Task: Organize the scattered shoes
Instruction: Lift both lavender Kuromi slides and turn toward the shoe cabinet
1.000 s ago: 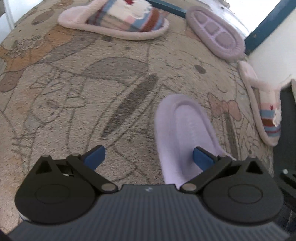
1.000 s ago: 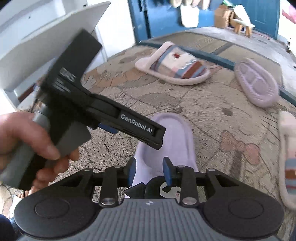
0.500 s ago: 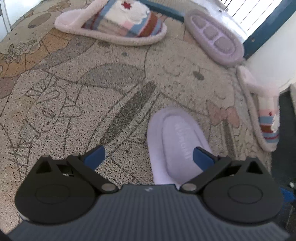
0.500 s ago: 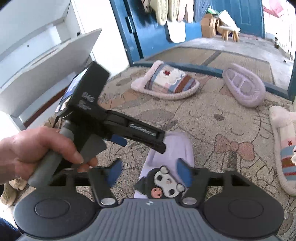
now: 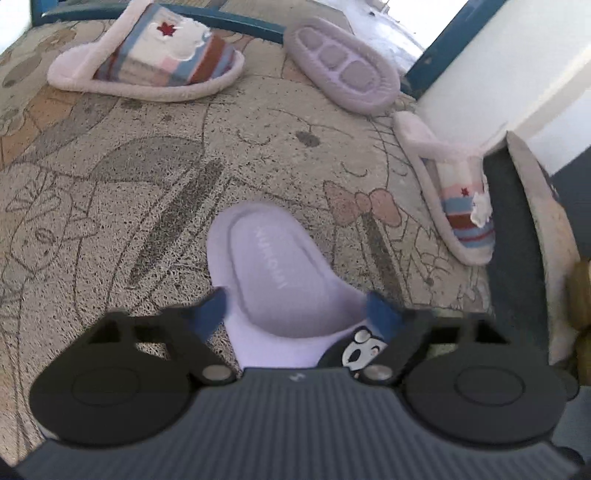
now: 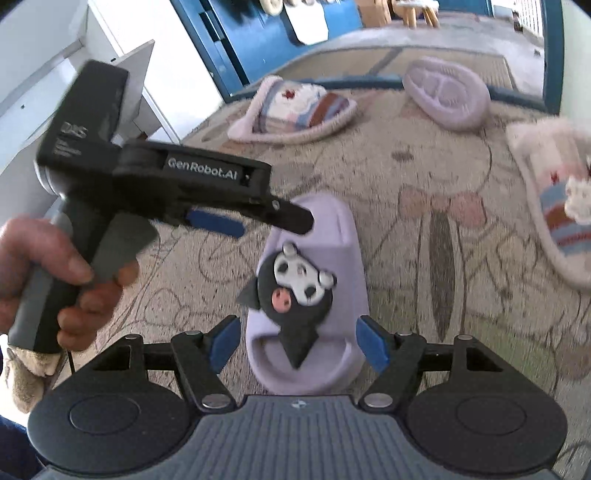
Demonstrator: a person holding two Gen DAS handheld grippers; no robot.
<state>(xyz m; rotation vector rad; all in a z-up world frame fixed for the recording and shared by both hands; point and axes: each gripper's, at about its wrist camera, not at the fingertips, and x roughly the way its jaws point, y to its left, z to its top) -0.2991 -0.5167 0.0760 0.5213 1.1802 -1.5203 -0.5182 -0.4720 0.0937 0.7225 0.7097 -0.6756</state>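
Observation:
A lilac slipper (image 5: 273, 266) with a black-and-white cartoon figure (image 6: 295, 280) on its strap lies on the patterned rug (image 5: 110, 184). My left gripper (image 5: 297, 312) straddles it just behind the strap. Its jaws are closing, and the blue pads (image 5: 212, 308) meet the slipper's two sides. In the right wrist view the left gripper (image 6: 273, 226) reaches in from the left, held by a hand (image 6: 48, 266). My right gripper (image 6: 299, 343) stands open around the slipper's toe with small gaps at both pads. The matching lilac slipper (image 5: 343, 66) lies sole up at the far edge.
Two fluffy striped slippers lie on the rug, one at the back (image 5: 147, 62) and one at the right (image 5: 458, 199). A white shelf unit (image 6: 92, 55) stands at the left. A blue door frame (image 6: 207, 33) and a dark raised edge (image 5: 509, 240) border the rug.
The right gripper opened from nearly shut on the slipper's strap and drew back to the toe. The left gripper came over the slipper and its wide jaws narrowed onto its sides.

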